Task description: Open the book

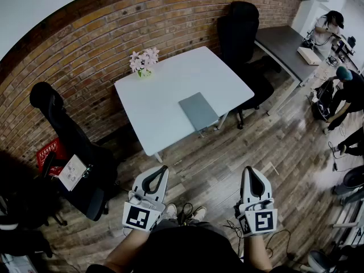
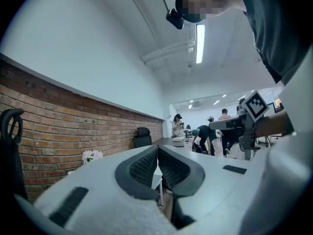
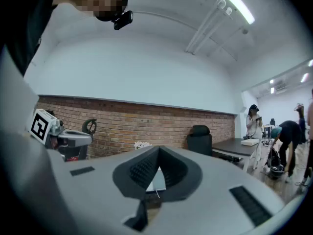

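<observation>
Tongs come first, two of them: left tongs point(image 1: 164, 169) and right tongs point(image 1: 251, 173), each pressed together on nothing. They point level over the wooden floor point(image 1: 227, 152), well short of the work. I take this as a ready stance before any reach, with the tips closed simply because there is nothing to pinch yet.

Beyond the floor stands one white table point(image 1: 170, 78). One grey book point(image 1: 198, 111) lies flat and closed on it, near the near right edge. That spot looks chosen for easy reach from the standing side. One bunch of flowers point(image 1: 143, 61) sits at the far left corner by the brick wall, clear of the book.

Two black chairs point(image 1: 68, 135) flank the table, one left and one far right. One dark desk point(image 1: 284, 44) lies farther off.
</observation>
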The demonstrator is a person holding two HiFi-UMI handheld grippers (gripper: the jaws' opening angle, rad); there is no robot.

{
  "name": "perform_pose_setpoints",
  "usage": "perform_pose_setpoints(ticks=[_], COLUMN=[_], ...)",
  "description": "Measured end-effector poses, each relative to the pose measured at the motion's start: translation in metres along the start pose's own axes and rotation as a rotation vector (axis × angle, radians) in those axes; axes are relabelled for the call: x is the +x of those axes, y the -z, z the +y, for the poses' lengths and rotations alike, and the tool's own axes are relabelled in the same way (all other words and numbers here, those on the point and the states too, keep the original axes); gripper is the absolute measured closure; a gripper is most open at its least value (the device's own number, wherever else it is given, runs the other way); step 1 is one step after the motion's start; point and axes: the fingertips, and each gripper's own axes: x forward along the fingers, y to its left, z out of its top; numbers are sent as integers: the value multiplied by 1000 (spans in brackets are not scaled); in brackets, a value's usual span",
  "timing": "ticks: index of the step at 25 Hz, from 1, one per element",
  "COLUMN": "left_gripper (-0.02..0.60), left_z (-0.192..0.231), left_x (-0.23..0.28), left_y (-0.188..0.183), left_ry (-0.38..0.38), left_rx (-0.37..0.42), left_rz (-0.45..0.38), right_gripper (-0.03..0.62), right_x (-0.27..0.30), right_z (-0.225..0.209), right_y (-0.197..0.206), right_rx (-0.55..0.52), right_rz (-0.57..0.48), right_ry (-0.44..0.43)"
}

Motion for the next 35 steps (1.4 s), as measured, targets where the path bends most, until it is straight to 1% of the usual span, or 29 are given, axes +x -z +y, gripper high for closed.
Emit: perform_pose_setpoints(ticks=[7, 11, 13, 18, 23, 28, 31, 35], left_gripper=[555, 555, 555, 555, 555, 555, 555, 555], left_z=[-18, -32, -36, -46, -41, -19, -2, 26], left_x=[12, 23, 27, 37, 62, 95, 120, 160], left_y=[7, 7, 8, 18, 31, 40, 45, 51], left_ry=[1, -14, -26, -36, -30, -28, -26, -5], left_rx=[-10, 47, 68, 60, 53, 36, 19, -1], left_rz=[22, 10, 2, 30, 41, 44, 45, 54], right_gripper=[583, 583, 582, 583, 583, 582, 583, 583], right_x=[-16, -31, -32, -27, -4, 34, 67, 126], right_z=[-23, -51, -62, -74, -90, -99, -105, -113], right_y=[8, 18, 25, 34, 44, 50, 45, 36], right_rx=[6, 59, 67, 78, 75, 73, 44, 41], right_rz=[12, 4, 10, 19, 40, 58, 60, 57], right_ry=[12, 0, -4, -22, -28, -30, -46, -42])
